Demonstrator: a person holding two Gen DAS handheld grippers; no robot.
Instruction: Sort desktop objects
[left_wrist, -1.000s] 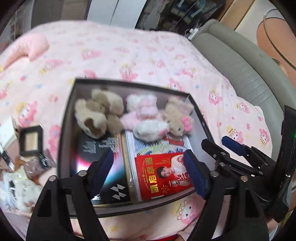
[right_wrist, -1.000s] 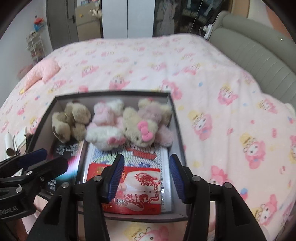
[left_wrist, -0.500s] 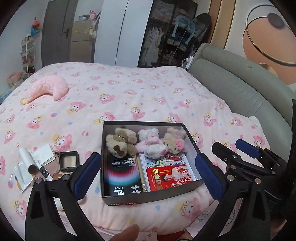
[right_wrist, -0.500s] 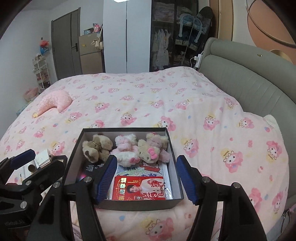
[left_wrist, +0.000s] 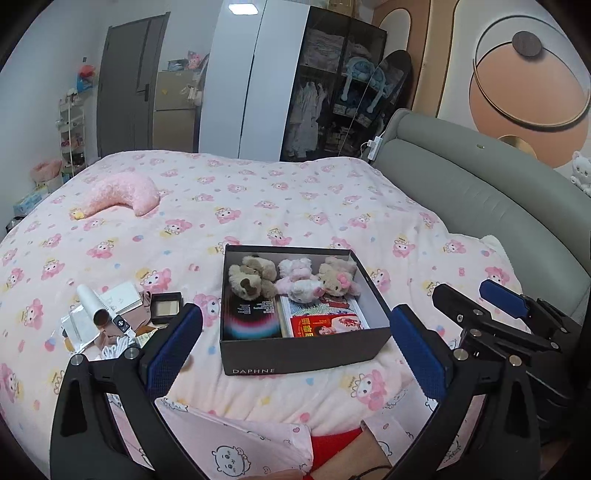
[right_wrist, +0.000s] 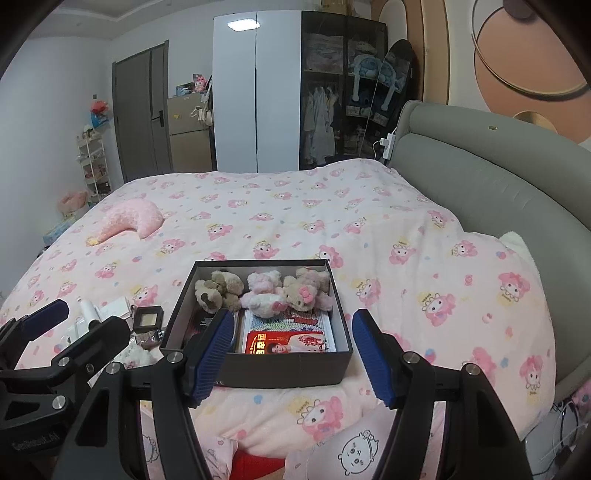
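A black shoe box (left_wrist: 303, 352) (right_wrist: 280, 371) stands on the pink bedspread. Inside it, three small plush toys (left_wrist: 291, 277) (right_wrist: 262, 290) line the far wall, with a dark booklet (left_wrist: 249, 319) and a red printed packet (left_wrist: 327, 325) (right_wrist: 291, 341) in front of them. My left gripper (left_wrist: 295, 350) hangs open, well back from the box and above the bed edge, nothing between its blue pads. My right gripper (right_wrist: 291, 352) is likewise open and empty, in front of the box. Each gripper shows at the edge of the other's view.
A heap of small items lies left of the box: a white tube (left_wrist: 90, 304), a compact (left_wrist: 166, 308) (right_wrist: 147, 319), papers and a cord. A pink crescent pillow (left_wrist: 122, 192) rests farther back. A grey padded headboard (left_wrist: 480, 195) runs along the right. A person's patterned sleeves show below.
Both grippers drew back and up from the box, so it looks much smaller and the whole room shows. Both sets of jaws spread wider. The box contents stayed put.
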